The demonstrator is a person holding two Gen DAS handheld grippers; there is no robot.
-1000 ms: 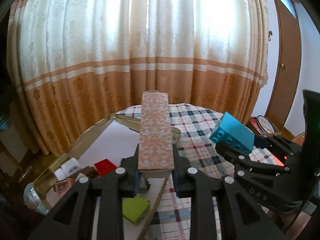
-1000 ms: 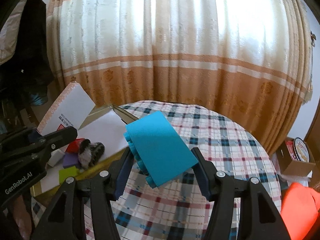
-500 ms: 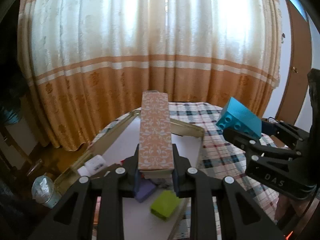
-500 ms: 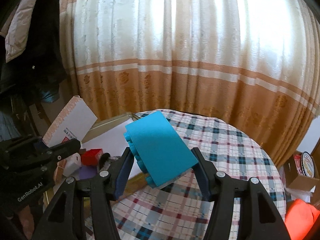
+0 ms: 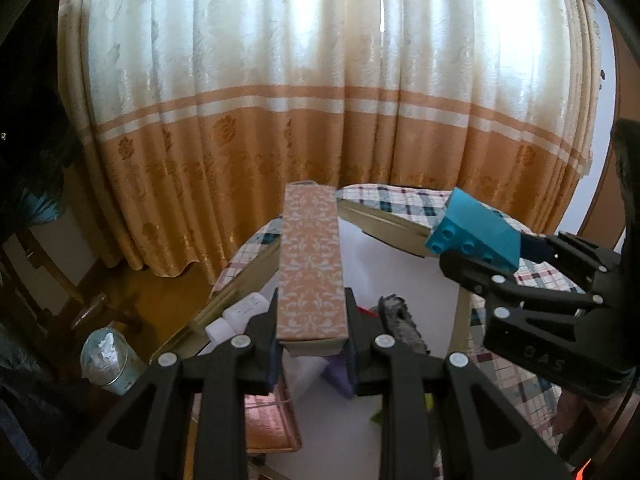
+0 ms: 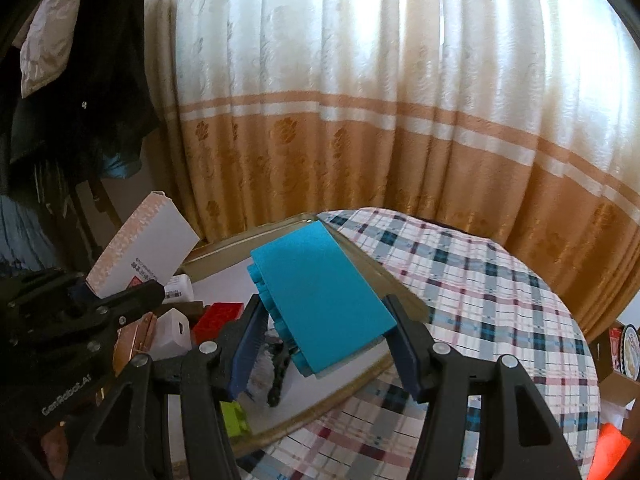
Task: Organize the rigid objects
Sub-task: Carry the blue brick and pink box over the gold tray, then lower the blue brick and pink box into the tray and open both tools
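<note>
My left gripper [image 5: 312,320] is shut on a long orange box with a white floral pattern [image 5: 311,264], held tilted above the gold-rimmed white tray [image 5: 384,220]. My right gripper [image 6: 326,344] is shut on a teal building block [image 6: 320,296], studs facing down-left, over the tray's right part [image 6: 328,404]. In the left wrist view the block [image 5: 476,236] and right gripper [image 5: 516,264] hang to the right of the box. In the right wrist view the box [image 6: 148,252] and left gripper [image 6: 100,300] sit at the left.
In the tray lie a red brick [image 6: 218,316], a white adapter [image 6: 174,330], a green brick [image 6: 234,418], a black brush [image 5: 402,326], a purple block [image 5: 338,374] and a copper box [image 5: 268,420]. A plaid tablecloth [image 6: 480,300] lies to the right; curtains hang behind.
Both grippers have carried their loads leftward, so more of the tray and its contents now lies beneath them. Neither grip has changed.
</note>
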